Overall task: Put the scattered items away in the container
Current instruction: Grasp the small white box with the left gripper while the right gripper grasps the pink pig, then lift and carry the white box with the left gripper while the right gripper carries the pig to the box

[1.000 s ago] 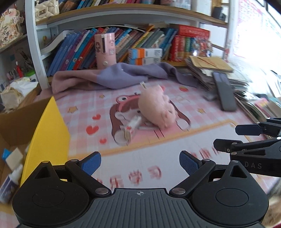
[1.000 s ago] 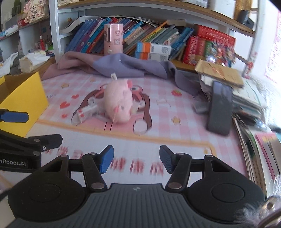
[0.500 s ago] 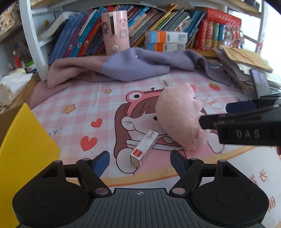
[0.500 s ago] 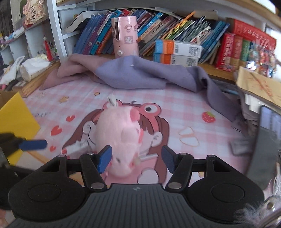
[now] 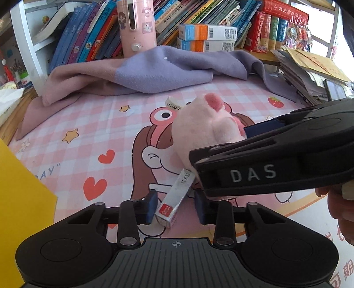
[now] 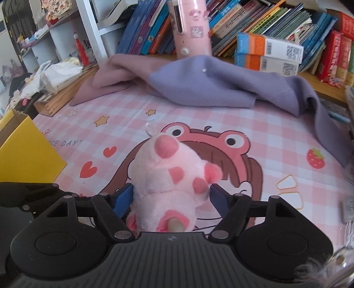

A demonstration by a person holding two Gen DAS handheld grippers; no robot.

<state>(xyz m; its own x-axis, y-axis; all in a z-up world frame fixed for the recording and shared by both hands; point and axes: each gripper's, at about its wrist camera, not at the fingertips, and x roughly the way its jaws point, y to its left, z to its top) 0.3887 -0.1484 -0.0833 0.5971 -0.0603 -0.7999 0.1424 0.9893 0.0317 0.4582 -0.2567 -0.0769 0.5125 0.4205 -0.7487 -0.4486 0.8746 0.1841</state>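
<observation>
Change since earlier frames: both grippers have come in low over the mat; plush and box, mid-frame before, now fill the lower centre of each wrist view
Left gripper: jaws closing around the small white box; left pad right at the box's side, right pad with a sliver of gap; no firm clamp visible
Small white box: lies flat on the cartoon mat, red-labelled end toward the camera, far end tucked against the plush
Right gripper: jaws opening, one blue pad on each side of the pink plush toy; pads just beside the fur, not pressing; crosses the right of the left wrist view
Pink plush toy: lies on the table, on the printed cartoon face, snout pointing away toward the shelf
Yellow container: left edge of both views, well apart from both items
Purple blanket: bunched at the back of the table, below the bookshelf
Hand: partly visible, right edge of left wrist view
</observation>
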